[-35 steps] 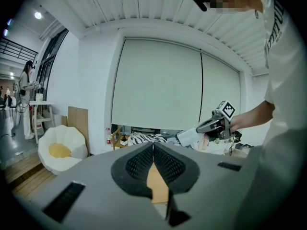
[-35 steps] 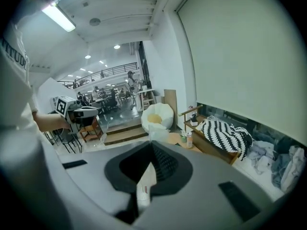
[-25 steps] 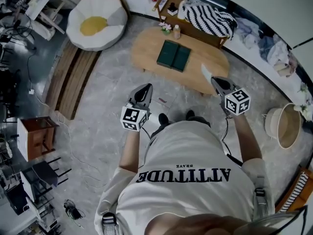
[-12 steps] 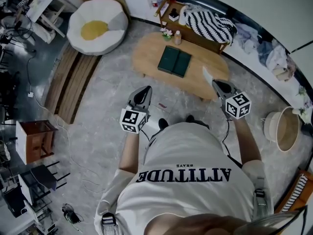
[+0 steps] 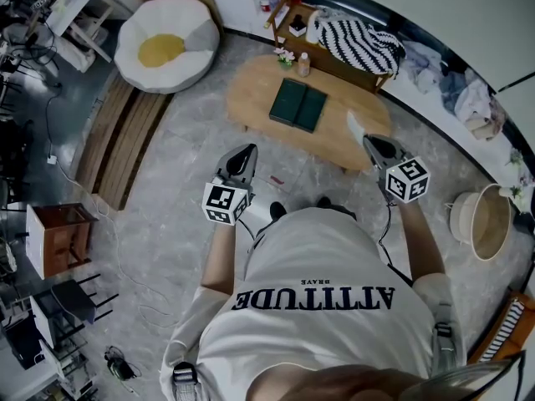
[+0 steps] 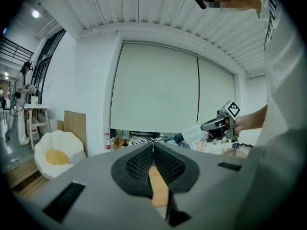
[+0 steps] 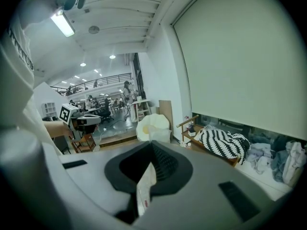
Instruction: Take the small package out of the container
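- Two grippers are held out in front of the person, short of a low wooden table (image 5: 334,140). At the far left of the head view a white beanbag (image 5: 167,32) with a yellow centre lies on the floor.
- Next comes the left gripper (image 5: 247,150), held over the floor off the table's near edge. The head view shows only its back, but its own view (image 6: 153,145) shows the jaws pressed together with nothing between them.
- Only the head view shows the dark green container (image 5: 297,104), which lies flat around the middle of the table.
- Out of it, the small package (image 5: 354,127) is a thin white packet held in the air over the table's near right edge. The left gripper view shows its flat side (image 6: 192,133), while the right gripper view shows it edge-on (image 7: 145,188).
- Holding it, the right gripper (image 5: 368,143) has its jaws clamped on the packet, as its own view (image 7: 152,147) shows.
- Farthest right, a round basket (image 5: 481,220) stands on the floor.
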`<state>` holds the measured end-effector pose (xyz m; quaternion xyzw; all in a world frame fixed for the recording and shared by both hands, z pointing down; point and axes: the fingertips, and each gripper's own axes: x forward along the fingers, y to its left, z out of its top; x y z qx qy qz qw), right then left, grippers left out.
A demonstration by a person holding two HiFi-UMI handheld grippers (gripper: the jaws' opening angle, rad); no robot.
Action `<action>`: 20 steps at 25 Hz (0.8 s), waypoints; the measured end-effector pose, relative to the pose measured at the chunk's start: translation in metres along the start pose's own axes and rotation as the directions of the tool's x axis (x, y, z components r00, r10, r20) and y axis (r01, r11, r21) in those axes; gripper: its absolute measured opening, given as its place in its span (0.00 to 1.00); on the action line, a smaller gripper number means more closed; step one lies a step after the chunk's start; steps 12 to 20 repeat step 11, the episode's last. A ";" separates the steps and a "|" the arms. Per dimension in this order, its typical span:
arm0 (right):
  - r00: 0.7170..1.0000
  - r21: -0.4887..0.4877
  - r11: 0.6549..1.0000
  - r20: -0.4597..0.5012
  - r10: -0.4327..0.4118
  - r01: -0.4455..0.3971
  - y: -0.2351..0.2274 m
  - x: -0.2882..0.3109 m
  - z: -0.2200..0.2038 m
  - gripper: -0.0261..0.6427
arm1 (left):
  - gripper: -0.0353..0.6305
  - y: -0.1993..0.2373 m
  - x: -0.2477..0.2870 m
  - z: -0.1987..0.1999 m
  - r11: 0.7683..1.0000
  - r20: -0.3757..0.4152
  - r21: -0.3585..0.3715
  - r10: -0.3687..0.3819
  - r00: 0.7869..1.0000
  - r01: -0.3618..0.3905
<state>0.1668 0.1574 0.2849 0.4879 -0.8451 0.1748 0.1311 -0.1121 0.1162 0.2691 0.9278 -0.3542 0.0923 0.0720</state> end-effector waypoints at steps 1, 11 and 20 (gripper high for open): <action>1.000 0.000 1.000 0.002 0.001 -0.001 0.000 0.000 0.001 0.07 | 0.09 0.001 0.000 0.000 1.000 0.001 0.000 0.001 1.000 -0.001; 1.000 -0.006 1.000 0.010 0.007 -0.007 0.002 -0.002 0.003 0.07 | 0.09 0.004 -0.004 0.003 1.000 0.013 -0.003 0.018 1.000 -0.018; 1.000 -0.006 1.000 0.010 0.007 -0.007 0.002 -0.002 0.003 0.07 | 0.09 0.004 -0.004 0.003 1.000 0.013 -0.003 0.018 1.000 -0.018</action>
